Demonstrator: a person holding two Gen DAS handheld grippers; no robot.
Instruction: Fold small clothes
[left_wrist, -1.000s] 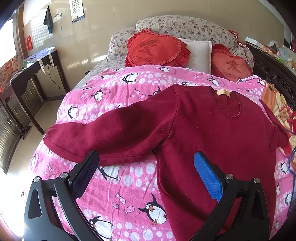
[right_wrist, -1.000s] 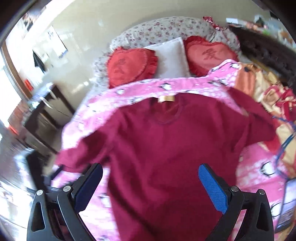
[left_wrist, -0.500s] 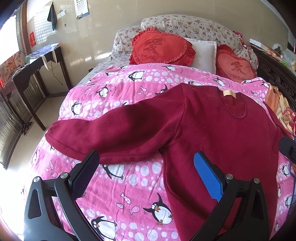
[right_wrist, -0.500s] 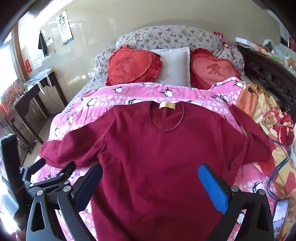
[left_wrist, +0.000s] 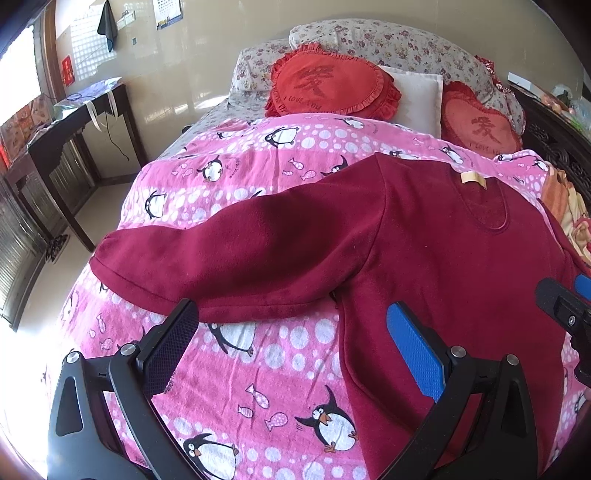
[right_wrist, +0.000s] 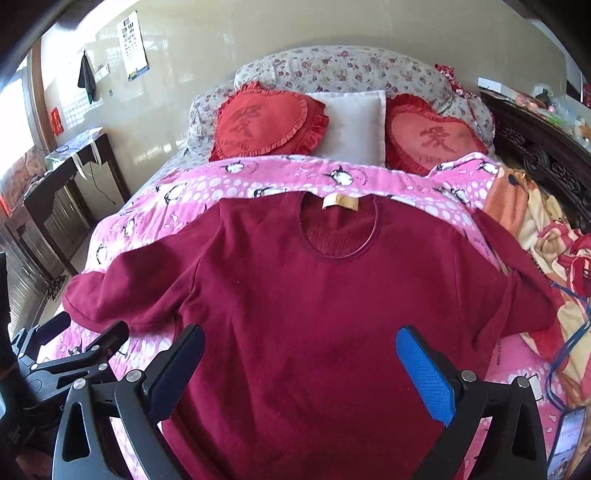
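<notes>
A dark red long-sleeved top (right_wrist: 314, 295) lies flat, front up, on the pink penguin blanket (left_wrist: 258, 177), with a tan neck label (right_wrist: 340, 203) at the far side. Its left sleeve (left_wrist: 221, 258) stretches out to the left. Its right sleeve (right_wrist: 517, 295) is bent near the blanket's right edge. My left gripper (left_wrist: 291, 332) is open and empty, above the sleeve's lower hem and the armpit. My right gripper (right_wrist: 301, 350) is open and empty over the top's lower body. The left gripper also shows in the right wrist view (right_wrist: 74, 343), at the lower left.
Two red heart cushions (right_wrist: 266, 125) (right_wrist: 432, 136) and a white pillow (right_wrist: 351, 125) lie at the head of the bed. A dark wooden table (left_wrist: 66, 140) stands left of the bed. A patterned blanket (right_wrist: 546, 240) and a phone (right_wrist: 565, 439) on a blue cord lie at the right.
Both grippers have shifted over the top, so the sleeve and body look nearer. The right wrist view has steadied after a blurred swing. Both stay open and the top has not moved.
</notes>
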